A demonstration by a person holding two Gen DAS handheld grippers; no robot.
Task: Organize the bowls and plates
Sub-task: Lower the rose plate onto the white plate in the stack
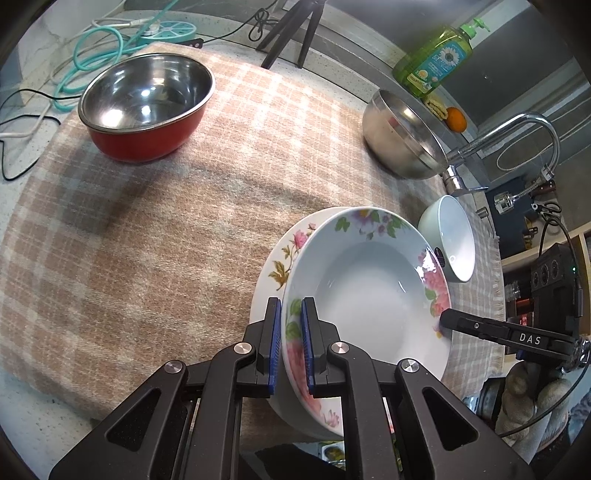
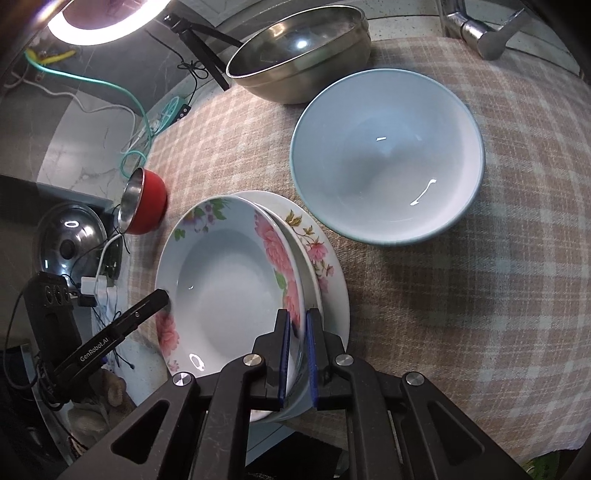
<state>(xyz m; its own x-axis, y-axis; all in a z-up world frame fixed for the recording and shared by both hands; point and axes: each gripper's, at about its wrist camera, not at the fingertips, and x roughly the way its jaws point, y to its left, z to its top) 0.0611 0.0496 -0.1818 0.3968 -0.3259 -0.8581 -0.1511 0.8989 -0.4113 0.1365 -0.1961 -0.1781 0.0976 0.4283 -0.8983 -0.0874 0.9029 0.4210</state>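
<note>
A deep white plate with pink flowers (image 1: 369,295) (image 2: 225,280) rests tilted on a flat floral plate (image 1: 284,254) (image 2: 325,258) lying on the plaid cloth (image 1: 166,221). My left gripper (image 1: 291,314) is shut on the deep plate's near rim. Across the plate, my right gripper (image 2: 297,317) is shut on the opposite rim. Each gripper shows in the other's view, the right gripper (image 1: 448,319) and the left gripper (image 2: 162,295). A pale blue bowl (image 2: 388,155) (image 1: 454,240), a steel bowl (image 2: 299,48) (image 1: 399,136) and a red bowl (image 1: 147,103) (image 2: 147,206) stand apart on the cloth.
A green soap bottle (image 1: 436,59), an orange (image 1: 456,120) and a faucet (image 1: 517,136) line the sink side. A tripod (image 1: 291,29) and teal cables (image 1: 92,55) lie beyond the cloth. A pot lid (image 2: 70,240) sits past the counter edge.
</note>
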